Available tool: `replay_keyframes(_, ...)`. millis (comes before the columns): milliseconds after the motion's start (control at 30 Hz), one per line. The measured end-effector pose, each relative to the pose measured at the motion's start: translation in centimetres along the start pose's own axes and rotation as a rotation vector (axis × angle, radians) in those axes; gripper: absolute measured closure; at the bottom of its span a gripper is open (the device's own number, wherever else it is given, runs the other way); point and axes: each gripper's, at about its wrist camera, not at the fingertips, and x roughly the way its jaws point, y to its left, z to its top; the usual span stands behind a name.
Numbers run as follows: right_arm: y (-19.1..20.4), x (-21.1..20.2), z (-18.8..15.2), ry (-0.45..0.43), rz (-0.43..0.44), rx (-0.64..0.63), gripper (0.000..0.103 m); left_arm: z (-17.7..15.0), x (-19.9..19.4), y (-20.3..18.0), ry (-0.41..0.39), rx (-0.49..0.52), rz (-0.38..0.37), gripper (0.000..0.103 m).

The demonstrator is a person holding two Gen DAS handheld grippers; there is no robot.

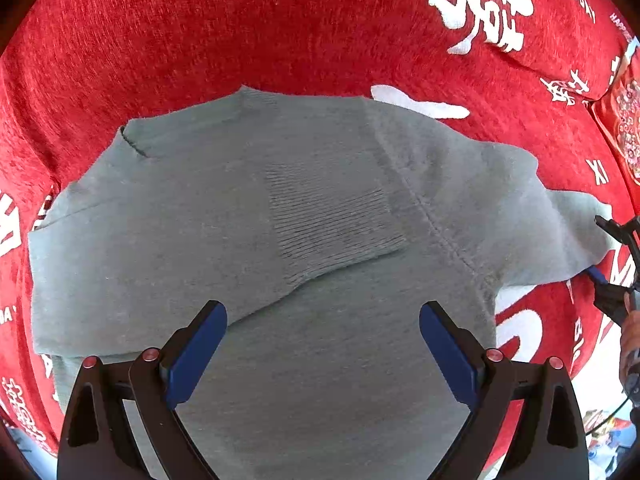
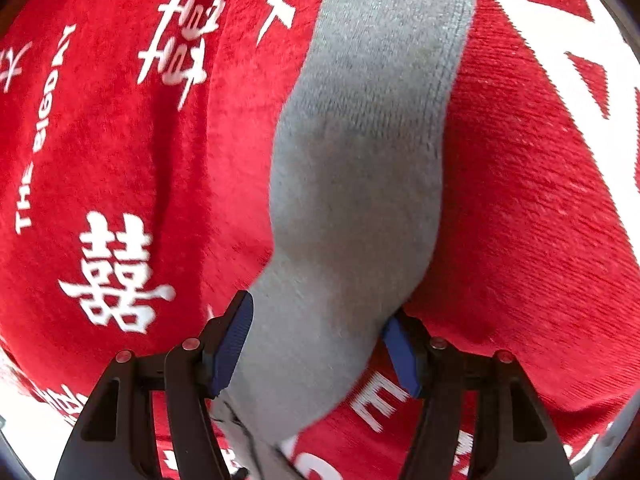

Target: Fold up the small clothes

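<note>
Our left claw (image 1: 323,354) is open, hanging over the small grey knitted sweater (image 1: 256,216). Our right claw (image 2: 316,346) has a blue pad on each side of the sweater's sleeve (image 2: 368,140); we cannot tell if it squeezes. The sweater lies flat on the red fuzzy cloth with white letters (image 1: 200,28).

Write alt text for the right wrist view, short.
A grey knitted sleeve runs away from the camera over a red cover with white characters, its near end between the right gripper's blue pads. The jaws stand apart.
</note>
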Motion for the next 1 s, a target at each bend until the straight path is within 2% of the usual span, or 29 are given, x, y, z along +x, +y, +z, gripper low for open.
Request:
replay_keyframes(67, -0.2, 0.0, 0.0, 0.003, 0.013, 0.017, 0.036, -0.1, 0.0, 0.2, 0.003, 0.0, 0.0, 0.006)
replay_keyframes(100, -0.2, 0.1, 0.0, 0.01, 0.016, 0.027, 0.044, -0.1, 0.0, 0.2, 0.0, -0.001, 0.003, 0.006)
replay_keyframes(133, -0.2, 0.4, -0.1, 0.026, 0.021, 0.034, 0.075, -0.1, 0.0, 0.4, -0.002, -0.003, 0.005, 0.006)
replay_keyframes(167, -0.1, 0.6, -0.1, 0.044, 0.009, 0.037, 0.093, -0.2, -0.1, 0.6, -0.004, -0.005, 0.006, 0.005)
replay_keyframes(200, -0.1, 0.6, -0.2, 0.049, 0.001, 0.035, 0.097, -0.2, -0.1, 0.8, -0.006, -0.01, 0.006, 0.006)
replay_keyframes(367, 2.5, -0.1, -1.1, 0.041, 0.042, -0.058, 0.097, -0.4, -0.3, 2.4, 0.002, -0.046, 0.004, 0.006)
replay_keyframes(533, 9.0, 0.3, -3.8, 0.083, 0.099, -0.25, 0.097, -0.5, -0.8, 4.5, -0.028, -0.076, 0.019, 0.006)
replay_keyframes(667, 14.9, 1.9, -7.8, 0.141, 0.122, -0.43, 0.097, -0.8, -1.2, 6.8, -0.028, -0.106, 0.023, 0.006)
replay_keyframes(767, 19.7, 4.1, -12.4, 0.199, 0.114, -0.613, 0.097, -1.3, -1.8, 8.8, -0.047, -0.147, 0.068, 0.006)
replay_keyframes(900, 25.2, 7.5, -20.5, 0.284, 0.104, -0.875, 0.097, -2.5, -2.0, 12.2, -0.036, -0.21, 0.07, 0.006)
replay_keyframes(1000, 26.8, 10.4, -26.3, 0.367, 0.088, -1.008, 0.097, -3.5, -2.8, 14.5, -0.056, -0.244, 0.089, 0.006)
